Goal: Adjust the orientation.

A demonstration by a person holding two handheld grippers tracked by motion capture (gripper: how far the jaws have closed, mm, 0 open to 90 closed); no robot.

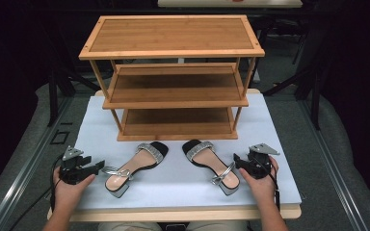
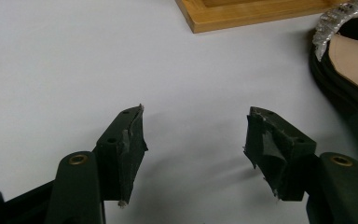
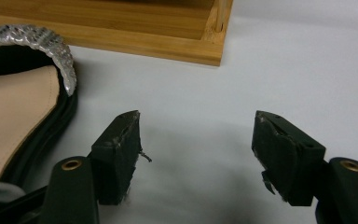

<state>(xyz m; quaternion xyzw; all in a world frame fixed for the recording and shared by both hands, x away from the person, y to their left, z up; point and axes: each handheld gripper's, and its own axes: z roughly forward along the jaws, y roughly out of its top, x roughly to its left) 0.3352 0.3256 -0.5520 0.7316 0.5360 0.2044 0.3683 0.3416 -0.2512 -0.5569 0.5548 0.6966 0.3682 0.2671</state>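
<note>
Jaws of the left gripper [image 1: 98,166] are held apart and empty, the left sandal [image 1: 134,166] just to their right, long axis running toe-first toward the bamboo shoe rack [image 1: 173,77]. Right sandal [image 1: 212,165] lies just left of the right gripper [image 1: 238,161], likewise gaping, empty.

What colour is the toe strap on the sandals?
Sparkly silver toe strap, clearest in the right gripper view.

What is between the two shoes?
Nothing. In the high view, just bare white mat lies between the left sandal and the right sandal; they lie apart, toes toward the rack.
</note>
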